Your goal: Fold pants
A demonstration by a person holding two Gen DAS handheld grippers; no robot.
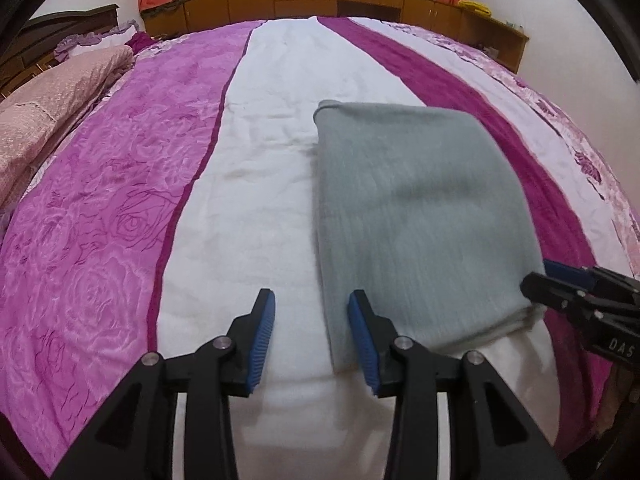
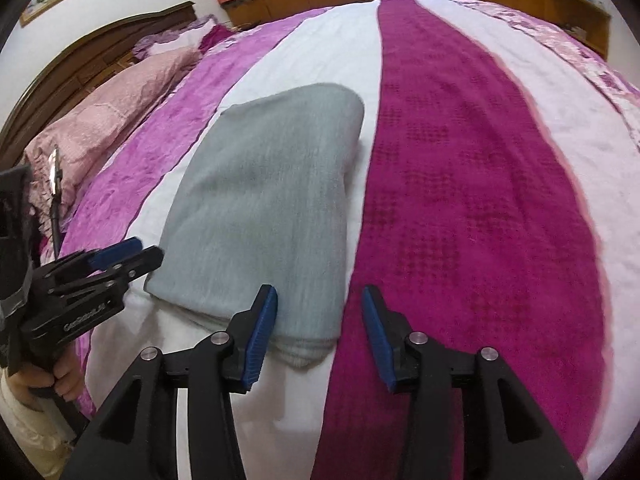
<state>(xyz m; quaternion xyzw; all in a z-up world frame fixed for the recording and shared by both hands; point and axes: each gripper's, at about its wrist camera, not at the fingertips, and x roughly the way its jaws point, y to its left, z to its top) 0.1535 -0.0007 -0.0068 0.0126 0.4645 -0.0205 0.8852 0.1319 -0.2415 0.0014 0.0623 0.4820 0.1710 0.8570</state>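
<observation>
The grey pants (image 1: 420, 216) lie folded into a thick rectangle on the white stripe of the bedspread (image 1: 256, 184). They also show in the right wrist view (image 2: 264, 204). My left gripper (image 1: 312, 300) is open and empty, hovering at the near left corner of the fold. My right gripper (image 2: 320, 296) is open and empty at the near right corner of the fold. The right gripper shows at the right edge of the left wrist view (image 1: 560, 280). The left gripper shows at the left edge of the right wrist view (image 2: 136, 254).
The bedspread has pink rose, white and magenta stripes (image 2: 460, 200). A pink pillow (image 1: 48, 112) lies at the left by the dark headboard (image 2: 92, 60). Wooden cabinets (image 1: 320, 0) and red curtains stand beyond the bed.
</observation>
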